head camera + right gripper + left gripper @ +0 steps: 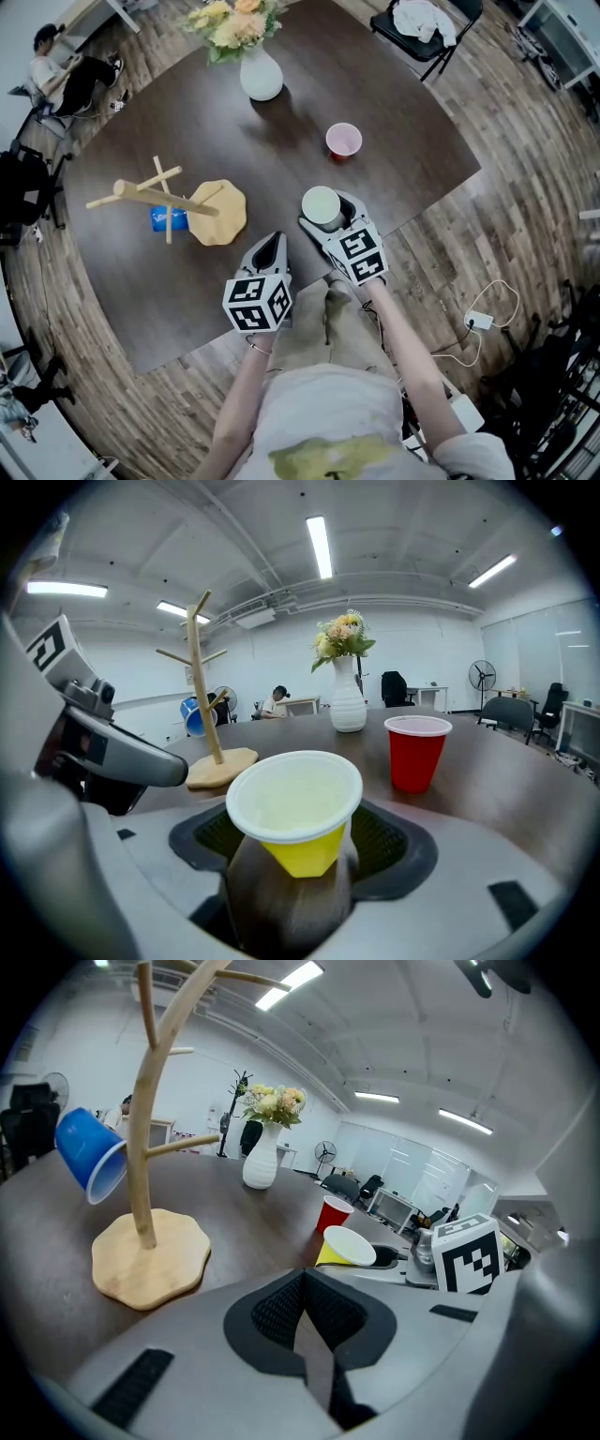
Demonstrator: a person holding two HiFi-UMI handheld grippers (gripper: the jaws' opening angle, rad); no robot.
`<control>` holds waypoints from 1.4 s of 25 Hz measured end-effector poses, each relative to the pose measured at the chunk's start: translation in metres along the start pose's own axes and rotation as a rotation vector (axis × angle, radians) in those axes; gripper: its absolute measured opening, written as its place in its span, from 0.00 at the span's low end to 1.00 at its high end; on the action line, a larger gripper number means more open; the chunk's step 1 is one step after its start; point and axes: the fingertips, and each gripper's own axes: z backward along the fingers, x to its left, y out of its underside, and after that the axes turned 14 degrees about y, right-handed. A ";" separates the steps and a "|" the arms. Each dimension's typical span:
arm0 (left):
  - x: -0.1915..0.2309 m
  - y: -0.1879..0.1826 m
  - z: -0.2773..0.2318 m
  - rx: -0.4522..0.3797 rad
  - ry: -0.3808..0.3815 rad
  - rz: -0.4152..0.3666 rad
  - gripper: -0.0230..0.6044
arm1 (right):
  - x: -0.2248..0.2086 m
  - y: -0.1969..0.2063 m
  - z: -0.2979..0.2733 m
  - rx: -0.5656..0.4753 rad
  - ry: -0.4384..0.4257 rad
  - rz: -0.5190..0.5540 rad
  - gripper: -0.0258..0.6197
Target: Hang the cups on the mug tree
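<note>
A yellow cup [321, 204] [295, 803] with a white inside stands upright near the table's front edge. My right gripper [323, 214] [295, 855] is open around its lower part, pads apart from the wall. To its left my left gripper [267, 244] [305, 1326] is shut and holds nothing. A red cup [343, 141] [416, 752] stands further back on the table. The wooden mug tree [164, 199] [145, 1147] stands at the left on its pale base. A blue cup [169, 219] [91, 1157] hangs from one of its branches.
A white vase [261, 75] with flowers stands at the far side of the dark table [187, 309]. A folding chair [422, 28] with cloth on it is beyond the table at the right. Cables [478, 321] lie on the floor. A person [56, 70] sits far left.
</note>
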 end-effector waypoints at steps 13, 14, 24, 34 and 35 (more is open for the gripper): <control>0.013 -0.015 0.007 -0.037 -0.016 0.004 0.06 | 0.009 -0.026 0.004 -0.018 -0.071 -0.015 0.54; 0.014 -0.017 0.009 -0.042 -0.017 0.005 0.06 | 0.010 -0.029 0.005 -0.022 -0.079 -0.019 0.54; 0.030 -0.036 0.026 -0.108 -0.062 -0.006 0.06 | 0.033 -0.066 0.003 -0.056 -0.212 -0.008 0.54; 0.047 -0.047 0.067 -0.247 -0.278 0.082 0.06 | 0.073 -0.093 0.000 -0.029 -0.465 0.070 0.53; 0.047 -0.048 0.070 -0.265 -0.303 0.093 0.06 | 0.074 -0.094 0.000 -0.023 -0.490 0.075 0.53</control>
